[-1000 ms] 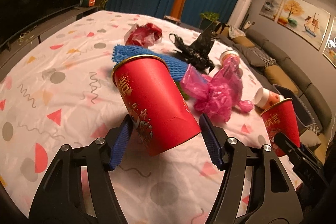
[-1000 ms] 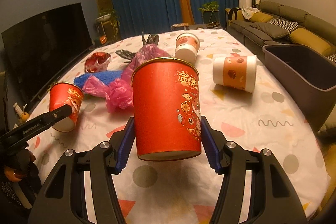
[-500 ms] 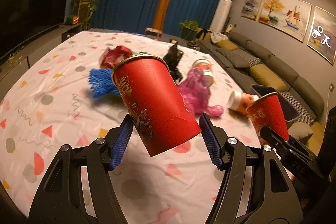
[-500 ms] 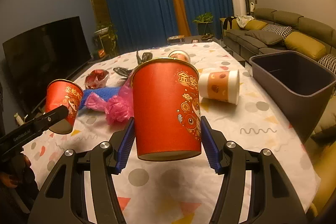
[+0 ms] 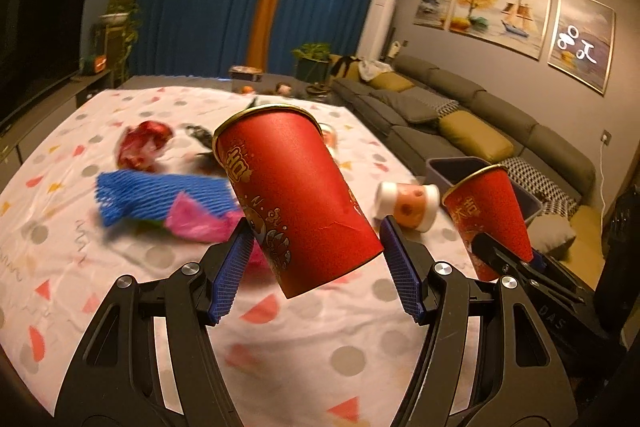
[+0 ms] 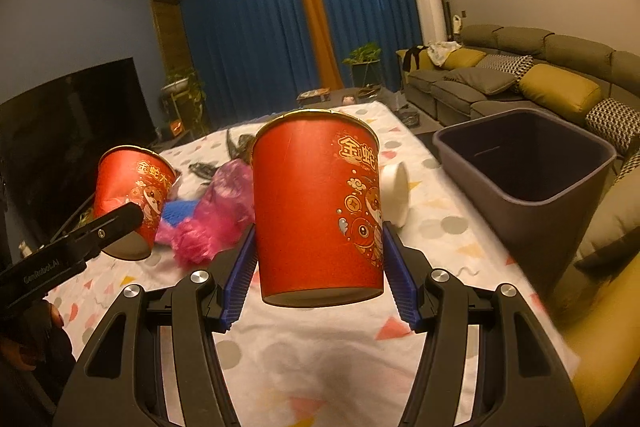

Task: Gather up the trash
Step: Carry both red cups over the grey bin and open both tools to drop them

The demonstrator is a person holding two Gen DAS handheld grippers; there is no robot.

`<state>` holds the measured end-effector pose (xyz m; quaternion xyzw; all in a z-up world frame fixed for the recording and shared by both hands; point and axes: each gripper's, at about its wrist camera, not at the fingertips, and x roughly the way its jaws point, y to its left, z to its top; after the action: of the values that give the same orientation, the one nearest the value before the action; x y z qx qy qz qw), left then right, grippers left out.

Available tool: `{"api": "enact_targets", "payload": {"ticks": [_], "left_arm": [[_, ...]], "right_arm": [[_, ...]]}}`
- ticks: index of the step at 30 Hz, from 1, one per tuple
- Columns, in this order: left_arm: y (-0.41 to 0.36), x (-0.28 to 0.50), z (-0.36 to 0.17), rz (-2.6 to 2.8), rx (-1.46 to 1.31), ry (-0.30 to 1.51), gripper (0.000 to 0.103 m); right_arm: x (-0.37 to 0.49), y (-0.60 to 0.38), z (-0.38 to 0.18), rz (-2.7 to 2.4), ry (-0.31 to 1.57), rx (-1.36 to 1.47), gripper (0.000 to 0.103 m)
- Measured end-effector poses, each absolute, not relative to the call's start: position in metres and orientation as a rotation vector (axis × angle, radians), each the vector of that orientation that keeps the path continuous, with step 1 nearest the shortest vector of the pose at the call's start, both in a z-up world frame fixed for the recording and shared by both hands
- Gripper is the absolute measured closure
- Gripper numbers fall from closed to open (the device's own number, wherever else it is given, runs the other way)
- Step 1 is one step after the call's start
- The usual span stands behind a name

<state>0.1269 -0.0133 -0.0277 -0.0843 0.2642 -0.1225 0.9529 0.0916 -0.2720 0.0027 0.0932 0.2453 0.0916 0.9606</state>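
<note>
Left claw (image 5: 316, 255) gripping tilted red cup (image 5: 292, 203), right claw (image 6: 316, 267) another (image 6: 316, 203); carry level, release over bin (image 6: 524, 163) at counter's right edge.

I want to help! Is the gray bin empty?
Looks empty: the gray bin shows only bare dark walls inside, though its very bottom is hidden.

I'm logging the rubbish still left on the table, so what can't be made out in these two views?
- Left wrist view: blue foam net and pink bag are motion-blurred.
- Left wrist view: black scrap partly hidden behind the left gripper's red cup.
- Right wrist view: white cup mostly hidden behind the right gripper's red cup.
</note>
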Motion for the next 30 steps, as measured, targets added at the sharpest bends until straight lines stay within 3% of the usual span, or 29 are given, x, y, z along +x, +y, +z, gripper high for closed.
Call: {"api": "enact_targets", "payload": {"ticks": [30], "left_arm": [[-0.187, 0.208, 0.004, -0.580, -0.045, 0.486, 0.039]], "right_arm": [[0.133, -0.408, 0.021, -0.140, 0.380, 0.251, 0.044]]}}
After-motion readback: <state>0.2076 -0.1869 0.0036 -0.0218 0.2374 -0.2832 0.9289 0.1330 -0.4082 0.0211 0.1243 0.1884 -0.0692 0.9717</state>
